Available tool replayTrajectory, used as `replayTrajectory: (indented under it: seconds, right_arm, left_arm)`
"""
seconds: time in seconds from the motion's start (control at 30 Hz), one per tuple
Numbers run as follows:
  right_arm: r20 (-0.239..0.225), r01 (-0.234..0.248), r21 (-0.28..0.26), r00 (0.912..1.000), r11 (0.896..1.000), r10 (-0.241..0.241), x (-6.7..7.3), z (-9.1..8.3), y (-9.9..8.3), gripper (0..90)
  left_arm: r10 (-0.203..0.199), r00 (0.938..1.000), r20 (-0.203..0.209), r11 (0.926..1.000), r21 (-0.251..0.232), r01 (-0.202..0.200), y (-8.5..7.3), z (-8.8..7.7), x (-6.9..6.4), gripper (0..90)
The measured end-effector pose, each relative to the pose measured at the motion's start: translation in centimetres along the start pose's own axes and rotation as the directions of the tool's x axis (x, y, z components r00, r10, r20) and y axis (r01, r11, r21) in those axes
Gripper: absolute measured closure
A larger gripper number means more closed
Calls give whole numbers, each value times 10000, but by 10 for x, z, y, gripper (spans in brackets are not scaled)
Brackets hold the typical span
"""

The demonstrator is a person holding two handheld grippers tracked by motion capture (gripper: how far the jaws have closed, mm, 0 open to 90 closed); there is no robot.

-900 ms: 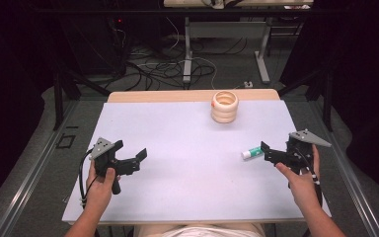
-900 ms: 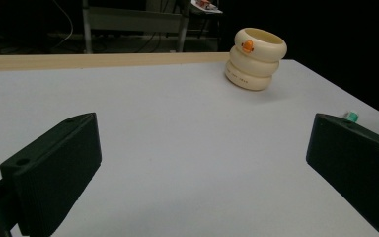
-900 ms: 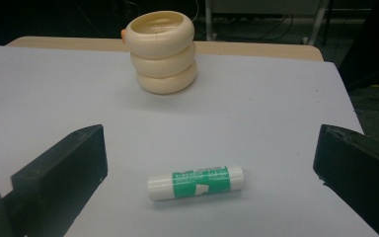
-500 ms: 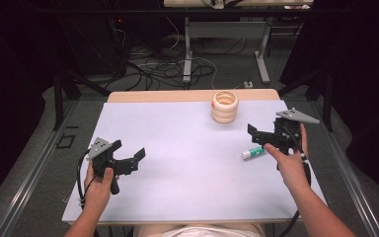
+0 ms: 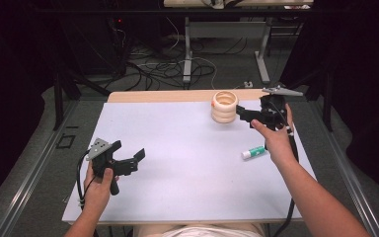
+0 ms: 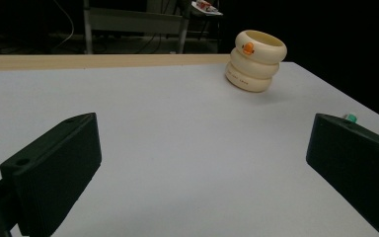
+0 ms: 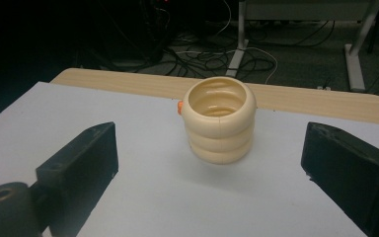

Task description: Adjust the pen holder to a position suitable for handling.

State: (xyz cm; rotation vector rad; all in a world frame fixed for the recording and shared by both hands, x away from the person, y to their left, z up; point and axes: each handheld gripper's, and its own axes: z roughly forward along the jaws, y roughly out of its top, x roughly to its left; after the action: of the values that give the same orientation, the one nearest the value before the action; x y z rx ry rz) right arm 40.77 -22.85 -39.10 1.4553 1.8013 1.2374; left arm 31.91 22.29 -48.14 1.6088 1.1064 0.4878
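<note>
Cream ribbed cup [image 5: 224, 106] upright, far table edge | right gripper [image 5: 243, 114] just beside it, jaws spread, not touching | left gripper [image 5: 128, 160] well apart, spread | glue stick [image 5: 253, 152] near right hand

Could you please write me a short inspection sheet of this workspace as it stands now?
Surface: white sheet over a wooden table, wood strip bare at the far edge.
Job's things: cream ribbed ring-stack cup with an orange mark, upright, far centre; white glue stick with green cap, lying flat near the right edge.
Clutter: nothing seen.
Grippers: left claw open, held low at near left; right claw open, beside the cup, not touching.
Cables: one trails from each gripper; loose cables on the floor beyond.
Surroundings: dark room, metal table legs behind.
</note>
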Motion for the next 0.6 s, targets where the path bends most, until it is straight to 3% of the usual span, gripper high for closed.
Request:
replayTrajectory:
  seconds: [0.37, 0.6]
  right_arm:
    - [282, -464, 356, 9986, 9983, 454, -1, 25, 27, 104]
    - [805, -653, 425, 9948, 9970, 618, -6, 47, 41, 146]
  left_arm:
    - [-8, 10000, -15, 10000, 32, 8, 0, 0, 1, 3]
    - [-23, 10000, 7, 10000, 41, 23, 0, 0, 1, 3]
